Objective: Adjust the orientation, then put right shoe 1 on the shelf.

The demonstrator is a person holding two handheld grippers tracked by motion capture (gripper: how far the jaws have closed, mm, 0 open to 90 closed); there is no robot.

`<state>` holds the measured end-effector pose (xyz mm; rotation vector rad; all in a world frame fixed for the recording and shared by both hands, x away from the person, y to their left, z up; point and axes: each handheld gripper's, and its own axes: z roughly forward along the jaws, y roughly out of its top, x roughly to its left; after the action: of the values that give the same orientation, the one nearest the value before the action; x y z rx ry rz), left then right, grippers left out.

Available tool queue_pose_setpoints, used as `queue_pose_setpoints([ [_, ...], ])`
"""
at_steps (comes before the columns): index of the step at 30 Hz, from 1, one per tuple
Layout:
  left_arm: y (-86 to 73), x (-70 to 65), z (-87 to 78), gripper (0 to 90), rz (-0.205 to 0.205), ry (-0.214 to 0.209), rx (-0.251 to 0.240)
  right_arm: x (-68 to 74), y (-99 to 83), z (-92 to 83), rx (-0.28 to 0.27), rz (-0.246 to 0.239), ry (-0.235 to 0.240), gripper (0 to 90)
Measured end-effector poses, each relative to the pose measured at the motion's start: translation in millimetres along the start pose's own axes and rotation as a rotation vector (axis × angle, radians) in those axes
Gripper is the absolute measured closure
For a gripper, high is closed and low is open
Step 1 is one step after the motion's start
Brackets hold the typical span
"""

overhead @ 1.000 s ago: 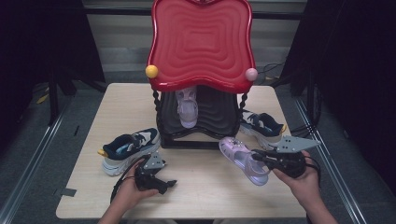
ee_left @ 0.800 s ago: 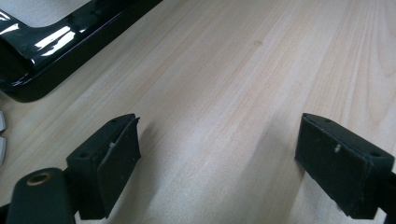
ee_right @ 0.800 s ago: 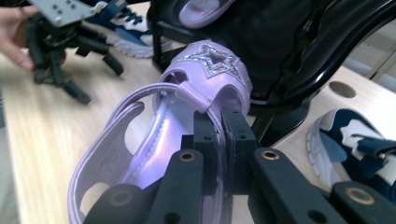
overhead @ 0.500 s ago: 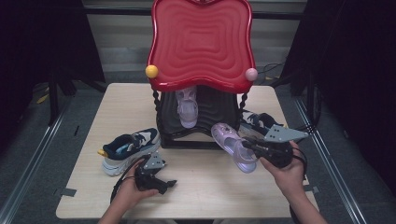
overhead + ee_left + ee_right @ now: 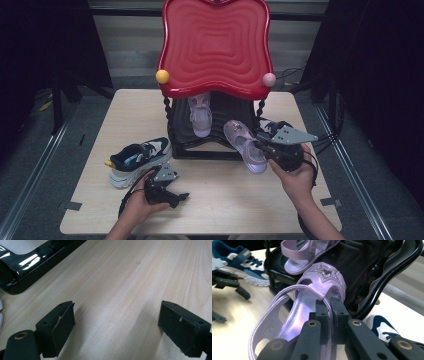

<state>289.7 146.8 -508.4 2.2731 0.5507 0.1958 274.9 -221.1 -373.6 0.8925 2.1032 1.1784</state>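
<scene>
sandals [image 5: 244,145]: 2 lilac | sneakers [image 5: 137,160]: 2 | right fingers [image 5: 329,312] clamped on sandal | left fingers [image 5: 185,330] apart

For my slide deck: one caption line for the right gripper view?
Right gripper clamps a lilac sandal by its strap near the black shoe rack.

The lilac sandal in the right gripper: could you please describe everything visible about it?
The lilac sandal looks like glossy plastic, with a glittery star on its toe band, a heel strap and a ridged footbed. The right gripper is shut on its side strap and holds it off the table, toe toward the black rack, where its twin sits.
</scene>
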Motion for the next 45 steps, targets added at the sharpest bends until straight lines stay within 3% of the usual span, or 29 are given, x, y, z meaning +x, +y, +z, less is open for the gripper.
queue_pose_setpoints([
  [20, 0.0, -0.1, -0.1, 13.0, -0.001, 0.0, 0.001, 3.8, 22.5, 21.8, -0.026, 0.023, -0.084, 85.3],
  [45, -0.1, -0.3, -0.2, 13.1, -0.003, 0.001, 0.001, 1.3, 26.8, 46.3, -0.04, 0.069, -0.2, 85.3],
])
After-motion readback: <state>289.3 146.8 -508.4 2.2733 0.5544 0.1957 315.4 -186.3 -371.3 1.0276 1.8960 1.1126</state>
